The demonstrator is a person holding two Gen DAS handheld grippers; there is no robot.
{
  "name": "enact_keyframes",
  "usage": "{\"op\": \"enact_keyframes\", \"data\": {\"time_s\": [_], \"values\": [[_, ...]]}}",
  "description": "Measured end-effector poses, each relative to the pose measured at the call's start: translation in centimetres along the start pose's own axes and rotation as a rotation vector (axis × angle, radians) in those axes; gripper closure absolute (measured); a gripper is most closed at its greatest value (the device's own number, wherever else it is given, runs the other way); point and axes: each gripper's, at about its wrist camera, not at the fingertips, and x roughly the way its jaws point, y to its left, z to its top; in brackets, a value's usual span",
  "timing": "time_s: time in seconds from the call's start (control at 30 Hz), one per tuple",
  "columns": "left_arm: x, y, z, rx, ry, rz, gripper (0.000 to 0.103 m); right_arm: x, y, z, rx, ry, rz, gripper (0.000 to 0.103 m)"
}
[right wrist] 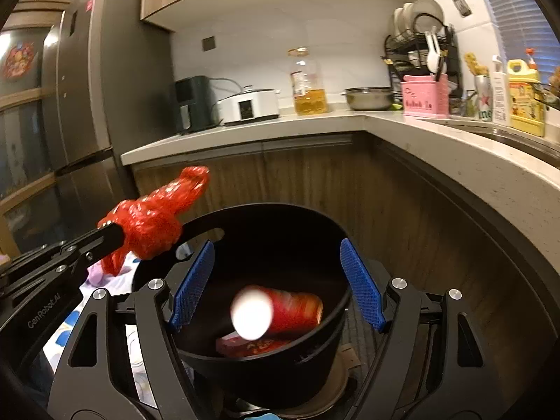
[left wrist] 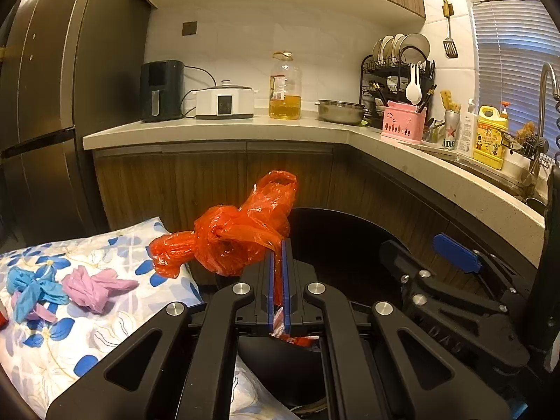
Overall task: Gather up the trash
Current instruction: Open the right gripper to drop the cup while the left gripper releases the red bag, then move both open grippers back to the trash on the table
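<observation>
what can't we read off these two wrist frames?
- Red cup, right wrist view: motion-blurred, so resting or still falling in the black bin is unclear.
- Red pack beneath it: blurred, print unreadable.
- Orange bag, left wrist view: knotted, contents hidden; the left gripper hides the pinched part.
- Blue scrap, right wrist view: cut off by the bottom edge.
- Right gripper: open, holding nothing.

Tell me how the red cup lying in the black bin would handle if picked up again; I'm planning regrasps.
The red cup lies on its side, so a nudge would probably roll it. It looks like thin disposable stock: likely light and easily crushed. It rests over a red packet in the black bin, so it may shift when touched.
</observation>
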Motion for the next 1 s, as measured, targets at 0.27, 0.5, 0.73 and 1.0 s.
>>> {"op": "enact_keyframes", "data": {"time_s": [0.27, 0.5, 0.73, 1.0], "values": [[0.9, -0.7, -0.6, 0.033, 0.023, -0.045, 0.075, -0.7, -0.9, 0.1, 0.031, -0.017, -0.028, 0.029], [-0.2, 0.1, -1.0, 0.018, -0.020, -0.013, 0.030, -1.1, -1.0, 0.2, 0.031, -0.023, -0.035, 0.029], [-1.5, 2.0, -1.7, -0.029, -0.017, 0.058, 0.024, -1.9, -0.4, 0.1, 0.023, -0.027, -0.032, 0.029], [-4.2, 3.1, -2.5, -0.069, -0.038, 0.120, 0.014, -3.5, 1.6, -0.3, -0.003, -0.023, -0.007, 0.025]]}}
